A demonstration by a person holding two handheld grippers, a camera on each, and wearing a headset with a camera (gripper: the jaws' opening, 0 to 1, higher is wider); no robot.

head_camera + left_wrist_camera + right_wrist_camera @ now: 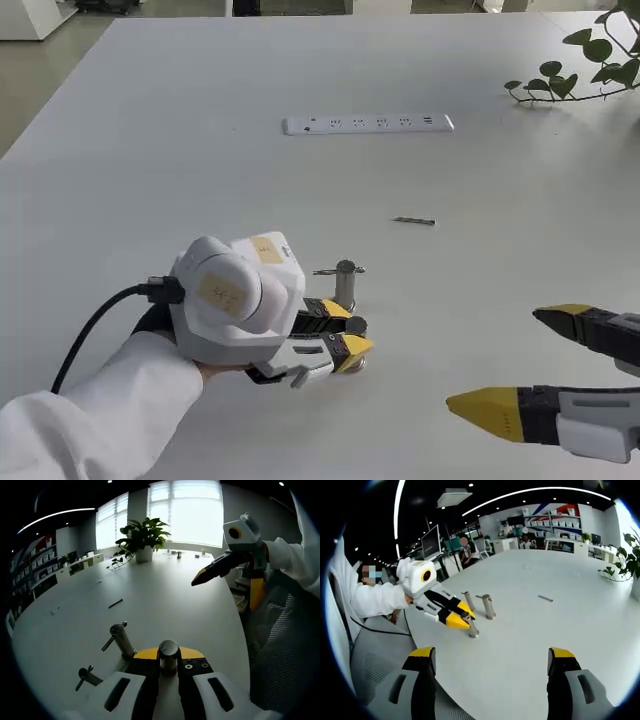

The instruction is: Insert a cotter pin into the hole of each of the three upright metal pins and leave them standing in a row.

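Clamping the gripped metal pin (168, 656) between nearly closed jaws, the left gripper (355, 328) holds it upright on the white table (200, 150). A second metal pin (345, 285) stands just beyond the gripped metal pin, with a cotter pin (338, 270) through its top. A third metal pin (86, 674) stands near the gripped metal pin, on the second pin's side, also with a cotter through it. A loose cotter pin (413, 220) lies flat farther beyond the gripped metal pin, well apart. The right gripper (495, 360) is off to the right of the gripped metal pin, jaws spread wide, nothing in them. A power strip (368, 124) lies far beyond the gripped metal pin.
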